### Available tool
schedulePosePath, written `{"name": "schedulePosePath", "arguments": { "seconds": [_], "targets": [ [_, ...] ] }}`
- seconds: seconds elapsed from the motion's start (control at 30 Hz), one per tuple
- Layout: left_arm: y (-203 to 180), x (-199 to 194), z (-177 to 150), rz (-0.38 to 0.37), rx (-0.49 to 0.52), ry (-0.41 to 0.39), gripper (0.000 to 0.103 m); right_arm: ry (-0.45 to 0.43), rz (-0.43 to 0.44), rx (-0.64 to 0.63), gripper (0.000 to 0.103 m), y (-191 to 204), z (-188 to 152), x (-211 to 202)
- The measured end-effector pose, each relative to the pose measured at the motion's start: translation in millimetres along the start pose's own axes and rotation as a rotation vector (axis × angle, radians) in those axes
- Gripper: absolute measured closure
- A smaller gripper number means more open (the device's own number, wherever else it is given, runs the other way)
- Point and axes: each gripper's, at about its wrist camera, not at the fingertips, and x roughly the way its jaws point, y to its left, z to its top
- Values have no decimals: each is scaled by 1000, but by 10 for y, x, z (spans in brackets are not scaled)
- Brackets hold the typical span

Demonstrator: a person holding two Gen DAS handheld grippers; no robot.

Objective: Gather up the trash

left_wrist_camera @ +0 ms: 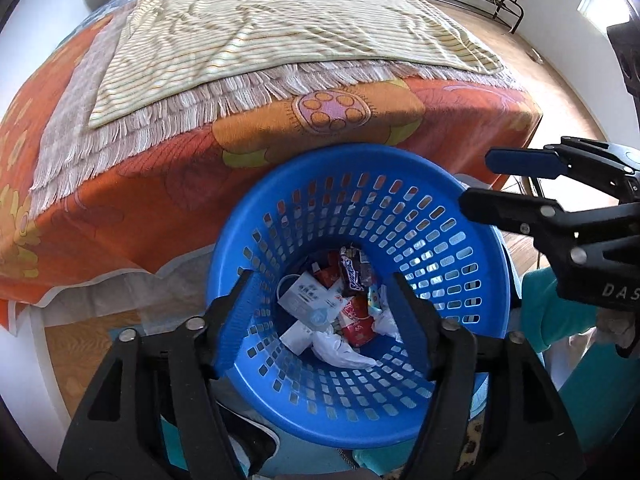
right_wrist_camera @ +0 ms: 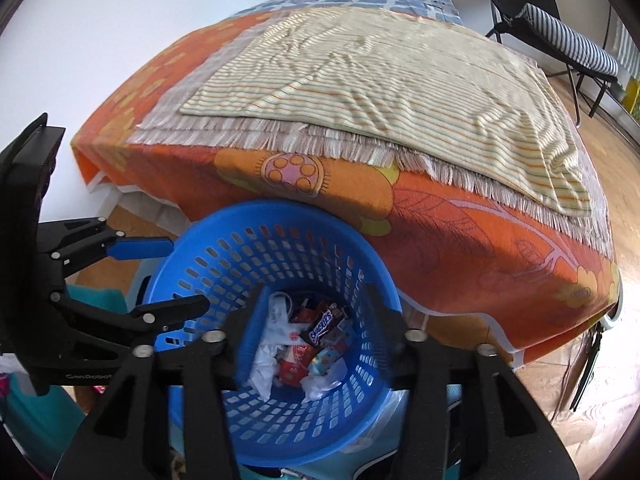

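Hovering over the round blue perforated plastic basket (left_wrist_camera: 360, 216), the left tongs (left_wrist_camera: 324, 316) stand wide apart with nothing between their blue-padded fingers (left_wrist_camera: 236, 316), which frame the basket's interior without touching the trash. The right tongs (right_wrist_camera: 312, 332) are likewise spread wide and empty above the same basket (right_wrist_camera: 224, 264), their tips just over its inner wall. In the left wrist view the right tongs (left_wrist_camera: 476, 180) reach in from the right side, crossing above the basket's rim; whether they touch it cannot be told. In the right wrist view the left tongs (right_wrist_camera: 188, 276) come in from the left, one finger over the rim and one beside the wall. At the basket's bottom lies the trash: a brown Snickers wrapper (right_wrist_camera: 322, 326), red snack packets (right_wrist_camera: 290, 368), crumpled white tissue (right_wrist_camera: 266, 372) and a white printed carton (left_wrist_camera: 306, 294). The basket sits just beside the bed with its orange floral cover (right_wrist_camera: 480, 248), on which a striped cream blanket (right_wrist_camera: 380, 88) lies over a fringed beige throw (left_wrist_camera: 68, 120).
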Motion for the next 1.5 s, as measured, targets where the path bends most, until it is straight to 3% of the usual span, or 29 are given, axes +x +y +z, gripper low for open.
{"name": "schedulePosePath", "arguments": {
  "seconds": [0.2,0.3,0.63,0.8,1.23,1.5],
  "targets": [
    [53,-36,20,7,-18,-6,34,-2,-8,6,51,-15,0,-11],
    [90,-63,47,11,-33,-11,34,-1,-6,22,45,-45,14,-17],
    [229,-299,244,33,-66,-77,34,-38,-30,29,41,-72,123,-120],
    [322,-510,436,42,-86,-137,33,-74,-43,33,40,-98,227,-220],
    [496,-1096,1067,54,-120,-326,20,-184,-34,47,33,-232,718,-534],
    [485,-1301,1258,57,-130,-408,20,-229,-37,39,33,-323,983,-640]
  ]
}}
